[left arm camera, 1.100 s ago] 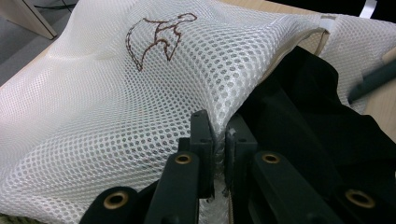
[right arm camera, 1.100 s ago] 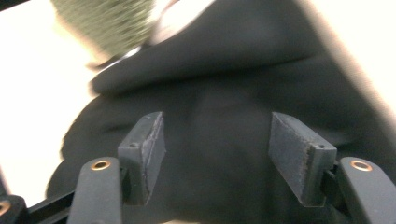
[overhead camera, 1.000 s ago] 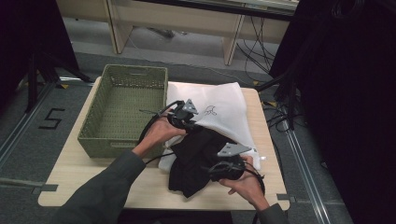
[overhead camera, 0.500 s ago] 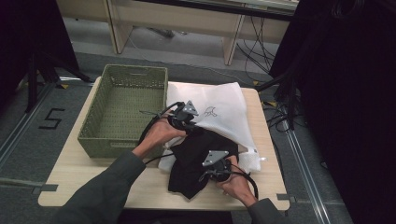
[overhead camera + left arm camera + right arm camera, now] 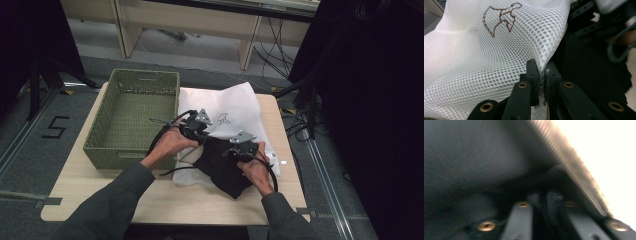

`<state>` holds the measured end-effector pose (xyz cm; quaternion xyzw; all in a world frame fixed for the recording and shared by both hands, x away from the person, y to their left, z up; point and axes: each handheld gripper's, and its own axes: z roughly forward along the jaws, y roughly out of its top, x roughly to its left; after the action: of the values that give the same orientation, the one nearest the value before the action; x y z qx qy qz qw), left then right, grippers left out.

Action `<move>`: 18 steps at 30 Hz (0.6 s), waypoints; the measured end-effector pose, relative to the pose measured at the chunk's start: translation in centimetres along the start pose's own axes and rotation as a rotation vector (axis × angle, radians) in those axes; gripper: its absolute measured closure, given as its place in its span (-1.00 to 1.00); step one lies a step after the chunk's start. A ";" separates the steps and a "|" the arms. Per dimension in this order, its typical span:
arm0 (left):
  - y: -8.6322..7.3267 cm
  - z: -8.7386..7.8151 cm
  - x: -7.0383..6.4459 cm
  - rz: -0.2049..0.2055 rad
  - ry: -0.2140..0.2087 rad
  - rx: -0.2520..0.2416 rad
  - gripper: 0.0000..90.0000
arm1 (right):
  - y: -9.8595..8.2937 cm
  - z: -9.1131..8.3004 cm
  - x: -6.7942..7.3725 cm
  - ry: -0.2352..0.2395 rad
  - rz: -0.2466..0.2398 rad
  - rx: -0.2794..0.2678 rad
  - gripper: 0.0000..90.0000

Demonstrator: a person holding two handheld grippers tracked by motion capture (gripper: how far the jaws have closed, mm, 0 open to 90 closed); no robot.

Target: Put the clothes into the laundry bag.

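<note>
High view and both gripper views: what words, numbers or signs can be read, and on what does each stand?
"5": a black numeral on the grey floor, left of the light wooden table.
No lettering reads on the white mesh laundry bag: it bears a brown stitched outline figure, a picture and no word.
No text shows on the green woven basket or the black cloth.

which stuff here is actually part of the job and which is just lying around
In the job:
white mesh bag, pinched by the left gripper
black garment, at the right gripper, going into the bag

Lying about:
green basket
cables on the floor
</note>
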<state>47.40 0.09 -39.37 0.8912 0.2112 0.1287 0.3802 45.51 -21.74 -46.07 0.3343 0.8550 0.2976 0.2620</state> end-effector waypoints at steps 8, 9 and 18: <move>0.1 0.1 0.0 -0.007 0.001 -0.002 0.86 | -1.4 -7.2 1.3 0.195 0.135 -0.139 -0.20; 0.1 0.1 0.0 -0.008 0.002 -0.002 0.86 | -1.8 -7.7 2.2 0.236 0.160 -0.123 -0.23; 0.2 0.2 -0.1 -0.002 0.004 0.004 0.86 | -3.4 -3.8 7.4 0.268 -0.045 0.093 0.25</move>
<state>47.45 -0.23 -39.38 0.8915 0.2132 0.1299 0.3780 36.89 -19.71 -47.65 0.2842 0.9024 0.2939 0.1365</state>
